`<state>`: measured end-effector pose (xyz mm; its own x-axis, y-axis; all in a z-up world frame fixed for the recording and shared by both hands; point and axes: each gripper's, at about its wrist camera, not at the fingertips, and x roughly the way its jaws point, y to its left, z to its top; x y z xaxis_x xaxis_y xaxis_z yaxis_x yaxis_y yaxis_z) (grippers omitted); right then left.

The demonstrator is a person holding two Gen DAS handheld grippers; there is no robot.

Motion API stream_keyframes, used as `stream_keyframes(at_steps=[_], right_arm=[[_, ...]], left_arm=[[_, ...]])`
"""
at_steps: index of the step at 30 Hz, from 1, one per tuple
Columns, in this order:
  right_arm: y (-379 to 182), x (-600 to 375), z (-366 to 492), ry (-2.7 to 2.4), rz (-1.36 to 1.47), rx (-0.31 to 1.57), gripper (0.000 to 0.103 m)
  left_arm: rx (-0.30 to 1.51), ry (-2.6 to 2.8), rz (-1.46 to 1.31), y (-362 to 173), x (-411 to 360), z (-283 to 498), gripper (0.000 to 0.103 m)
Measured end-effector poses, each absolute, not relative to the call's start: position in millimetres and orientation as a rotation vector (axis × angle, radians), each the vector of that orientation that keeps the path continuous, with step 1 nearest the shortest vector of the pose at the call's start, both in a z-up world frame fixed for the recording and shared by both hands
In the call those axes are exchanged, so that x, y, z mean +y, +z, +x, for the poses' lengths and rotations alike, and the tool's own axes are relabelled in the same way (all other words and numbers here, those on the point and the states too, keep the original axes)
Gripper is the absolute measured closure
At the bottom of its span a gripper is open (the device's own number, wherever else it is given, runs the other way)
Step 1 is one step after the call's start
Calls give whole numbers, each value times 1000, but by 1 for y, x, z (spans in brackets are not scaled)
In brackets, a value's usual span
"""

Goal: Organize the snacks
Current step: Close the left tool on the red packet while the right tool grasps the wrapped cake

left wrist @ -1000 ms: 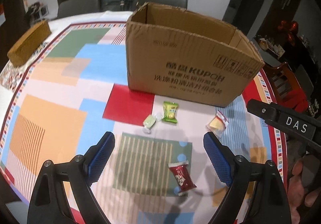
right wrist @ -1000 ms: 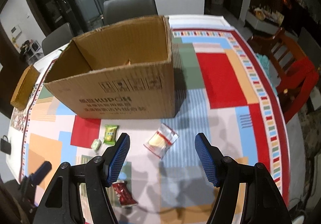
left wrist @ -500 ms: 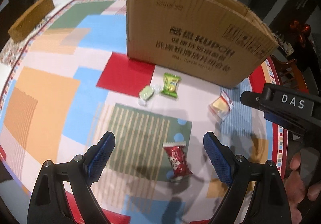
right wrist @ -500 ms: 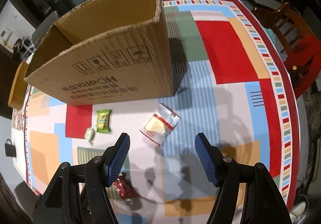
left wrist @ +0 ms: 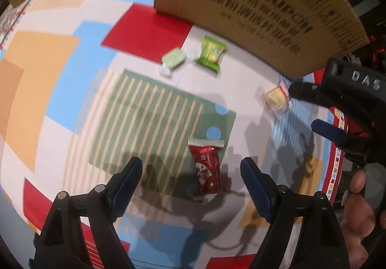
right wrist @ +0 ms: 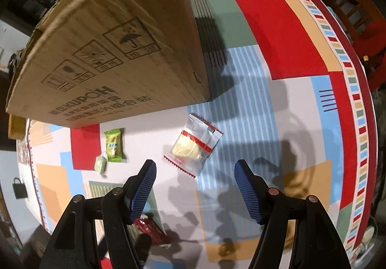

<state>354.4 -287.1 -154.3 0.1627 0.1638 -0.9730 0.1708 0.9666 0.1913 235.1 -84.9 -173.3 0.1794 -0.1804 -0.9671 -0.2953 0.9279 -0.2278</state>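
Left wrist view, items as you hold them:

- Red snack packet (left wrist: 207, 170): flat on the patterned tablecloth (left wrist: 60, 56), lying between the fingers of your left gripper (left wrist: 191, 181). The jaws are closing around it, yet neither pad touches the wrapper.
- Green snack packet (left wrist: 210, 53) and pale green wrapped sweet (left wrist: 174, 59): side by side, close to the front wall of the cardboard box (left wrist: 253, 3).
- Clear packet with a yellow piece inside (left wrist: 275, 100): right of the red one, just below the box's corner, partly behind your right gripper (left wrist: 337, 112).

Right wrist view:

- Clear packet (right wrist: 194, 144): lies just ahead of your right gripper (right wrist: 195, 187); the fingers stand well apart with nothing between them.
- Green packet (right wrist: 113, 144) and sweet (right wrist: 100, 164): to its left.
- Cardboard box (right wrist: 115, 47): behind all of them.
- Red chair (right wrist: 361, 25): beyond the table's far edge.
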Motion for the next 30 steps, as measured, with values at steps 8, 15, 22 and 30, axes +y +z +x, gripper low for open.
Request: stream_keyframes(at_steps=[8, 15, 22, 30], right_arm=[[-166, -279, 362, -41, 310, 1408, 35], [-179, -270, 369, -67, 311, 1408, 35], [-194, -270, 378, -85, 250, 1428, 35], [-199, -267, 393, -94, 211, 1413, 37]], left_arm=[[1441, 126, -511, -192, -83, 228, 21], [1405, 143, -506, -193, -96, 221, 32], [1381, 166, -440, -189, -107, 218, 40], [1353, 133, -400, -187, -125, 207, 79]])
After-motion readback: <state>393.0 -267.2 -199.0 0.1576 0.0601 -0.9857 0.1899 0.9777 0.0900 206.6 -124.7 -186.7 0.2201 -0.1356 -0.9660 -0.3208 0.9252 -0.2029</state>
